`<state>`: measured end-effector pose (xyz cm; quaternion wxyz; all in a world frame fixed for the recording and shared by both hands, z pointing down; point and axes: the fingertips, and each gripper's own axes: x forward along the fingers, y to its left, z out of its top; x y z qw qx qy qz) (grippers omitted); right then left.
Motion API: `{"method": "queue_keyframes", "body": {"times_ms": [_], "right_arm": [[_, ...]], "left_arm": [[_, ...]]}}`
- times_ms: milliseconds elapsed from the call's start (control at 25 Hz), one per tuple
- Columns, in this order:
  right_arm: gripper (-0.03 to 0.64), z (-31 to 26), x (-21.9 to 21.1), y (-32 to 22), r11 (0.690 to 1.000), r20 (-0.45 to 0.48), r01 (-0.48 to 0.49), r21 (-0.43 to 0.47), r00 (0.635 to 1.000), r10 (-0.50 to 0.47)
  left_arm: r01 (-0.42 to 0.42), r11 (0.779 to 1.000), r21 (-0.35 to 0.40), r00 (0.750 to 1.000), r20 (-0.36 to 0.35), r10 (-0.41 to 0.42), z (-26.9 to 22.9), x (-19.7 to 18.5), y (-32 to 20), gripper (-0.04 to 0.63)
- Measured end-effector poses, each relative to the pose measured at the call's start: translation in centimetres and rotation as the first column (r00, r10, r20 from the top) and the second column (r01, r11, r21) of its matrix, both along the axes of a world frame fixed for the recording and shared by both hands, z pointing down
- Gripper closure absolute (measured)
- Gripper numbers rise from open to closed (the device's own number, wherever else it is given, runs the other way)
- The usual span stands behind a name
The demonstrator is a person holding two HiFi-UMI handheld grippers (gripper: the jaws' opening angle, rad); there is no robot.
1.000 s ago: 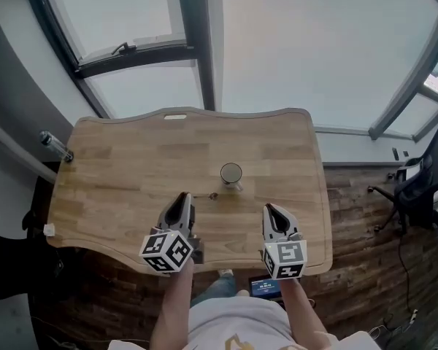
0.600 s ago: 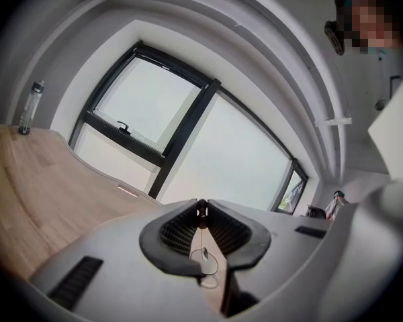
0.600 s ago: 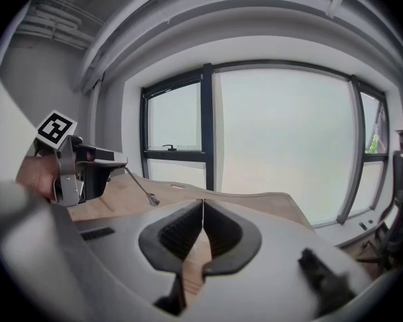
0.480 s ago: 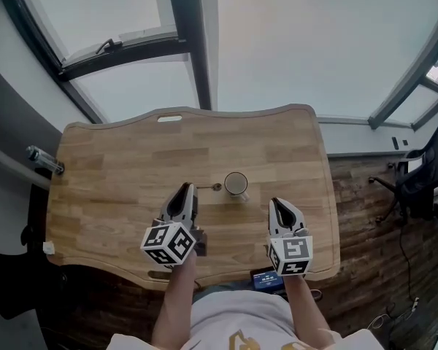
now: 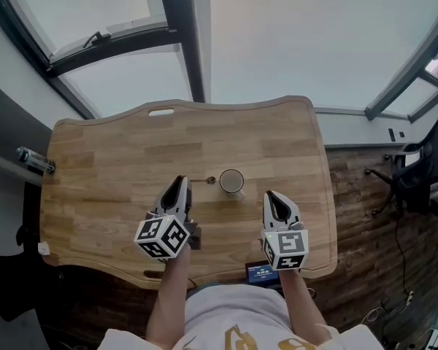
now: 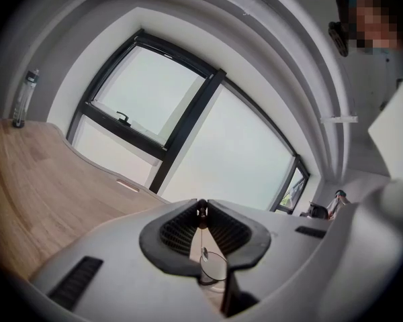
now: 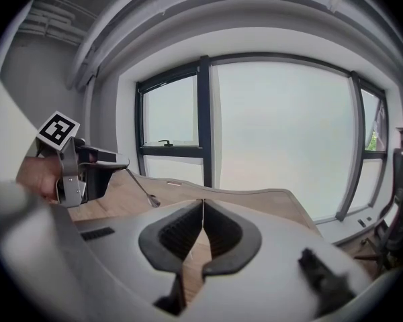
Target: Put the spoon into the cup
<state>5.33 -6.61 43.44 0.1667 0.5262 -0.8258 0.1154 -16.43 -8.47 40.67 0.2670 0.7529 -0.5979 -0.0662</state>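
Light wooden worktop [image 5: 109, 173]: matt, visibly grained. Thin metal spoon [image 5: 204, 181]: glossy. Clear glass cup [image 5: 231, 182]: smooth, shiny.

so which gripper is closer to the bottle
Left. The left gripper, shut on the spoon, is to the right of the bottle; the right gripper is further right, beyond the cup.

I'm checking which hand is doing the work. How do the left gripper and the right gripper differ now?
The left gripper is shut on a thin metal spoon; the right gripper has its jaws together on nothing. The left gripper's spoon points at the small round cup from its left; the right gripper sits right of the cup, nearer the person. Both are grey, carry marker cubes and hang above the wooden table.
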Motion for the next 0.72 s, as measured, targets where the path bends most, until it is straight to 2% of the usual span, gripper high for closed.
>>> {"method": "queue_keyframes", "body": {"times_ms": [720], "right_arm": [[0.585, 3.4, 0.1, -2.2, 0.999, 0.001, -0.002, -0.049, 1.0, 0.002]], "left_arm": [[-0.012, 0.998, -0.059, 1.0, -0.007, 0.011, 3.4, 0.4, -1.8, 0.543]]}}
